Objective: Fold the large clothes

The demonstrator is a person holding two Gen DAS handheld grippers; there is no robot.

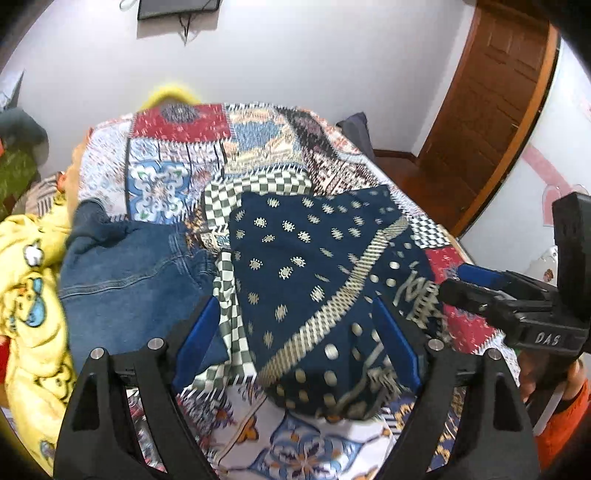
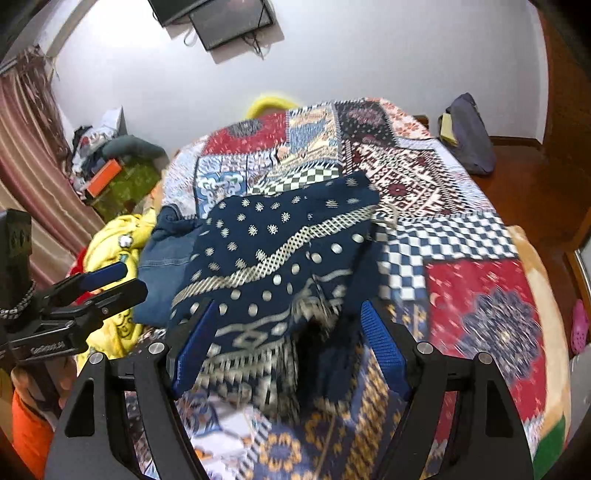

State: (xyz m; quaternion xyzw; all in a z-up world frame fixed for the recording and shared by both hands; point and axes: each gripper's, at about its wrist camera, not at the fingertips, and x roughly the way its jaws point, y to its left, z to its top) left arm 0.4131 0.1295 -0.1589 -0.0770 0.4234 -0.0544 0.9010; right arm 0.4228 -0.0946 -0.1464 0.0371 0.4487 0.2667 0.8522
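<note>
Left wrist view: left tongs are seen spread wide, blue pads well apart, nothing clamped between them. A navy patterned garment is laid bunched on the bed, towards the near edge, over the patchwork quilt; its lower hem falls between the two pads, contact with either pad can't be confirmed. A denim piece is placed just beside the navy garment on its left, partly under a checkered cloth strip. A yellow printed garment is heaped at the bed's left edge. The right tongs are seen entering from the right at the bed's right edge, near the navy garment's edge; jaws look nearly closed, grip can't be told here. A wooden door is seen at the far right. Right wrist view: right tongs are shown released, pads wide apart, with the fringed hem of the navy garment lying between them, not pinched. Left tongs are seen at the left edge over the yellow garment, holding nothing. A wall-mounted screen is visible above the far edge of the bed. Motion blur affects fabric detail.
</note>
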